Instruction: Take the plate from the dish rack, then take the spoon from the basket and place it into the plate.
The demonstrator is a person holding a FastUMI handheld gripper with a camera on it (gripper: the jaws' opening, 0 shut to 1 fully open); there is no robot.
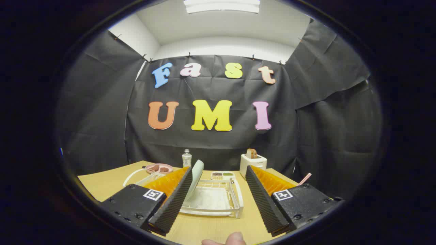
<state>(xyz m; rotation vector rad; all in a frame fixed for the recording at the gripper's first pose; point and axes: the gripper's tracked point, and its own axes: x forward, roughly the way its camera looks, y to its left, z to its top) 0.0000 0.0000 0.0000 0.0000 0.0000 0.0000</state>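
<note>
While the tongs (218, 200) hang spread and empty, the plate (196, 178) stands on edge in the dish rack (235, 200) at eleven o'clock, seemingly stiff, slick and breakable, best pinched across its upper rim.

The gripper (218, 197) camera looks low across the table (102, 185), near the dish rack (218, 200).

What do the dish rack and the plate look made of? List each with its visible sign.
Dish rack: probably plastic, white and slightly glossy, with thick moulded rims and bars.
Plate: maybe ceramic or melamine, pale green, smooth and matte, standing on edge in the rack. The open hand-held gripper frames both.
</note>
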